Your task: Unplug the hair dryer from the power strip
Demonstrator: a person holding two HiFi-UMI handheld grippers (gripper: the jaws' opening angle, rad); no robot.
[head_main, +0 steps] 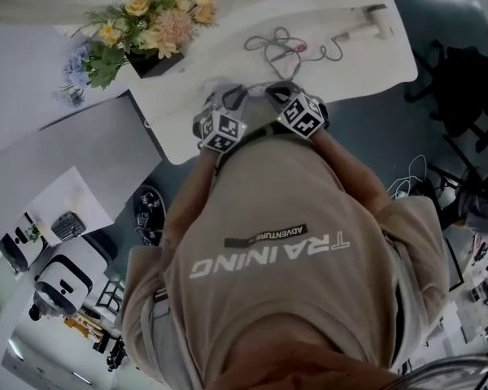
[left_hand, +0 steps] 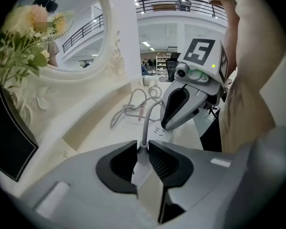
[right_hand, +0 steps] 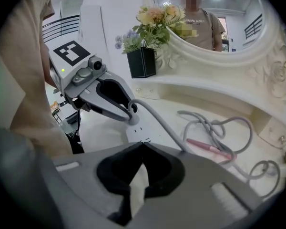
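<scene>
On the white dressing table lies a white power strip (right_hand: 136, 130) (left_hand: 157, 132) with a grey plug (left_hand: 142, 152) (right_hand: 132, 114) standing in it. The plug's grey cord (right_hand: 168, 129) runs to a loose coil (head_main: 281, 45) further back. My left gripper (left_hand: 143, 149) (right_hand: 131, 111) (head_main: 220, 128) is shut on the plug, one jaw on each side of it. My right gripper (right_hand: 143, 145) (left_hand: 164, 125) (head_main: 301, 112) is shut with nothing between its jaws, its tips down at the strip beside the plug. A white object that may be the hair dryer (head_main: 364, 28) lies at the far right.
A black vase of flowers (head_main: 150, 35) (right_hand: 143, 61) stands at the table's left. A pink item (right_hand: 205, 148) lies among the coiled cord. An ornate white mirror frame (right_hand: 257, 66) rises behind the table. The table's near edge (head_main: 228, 149) is right against the person's body.
</scene>
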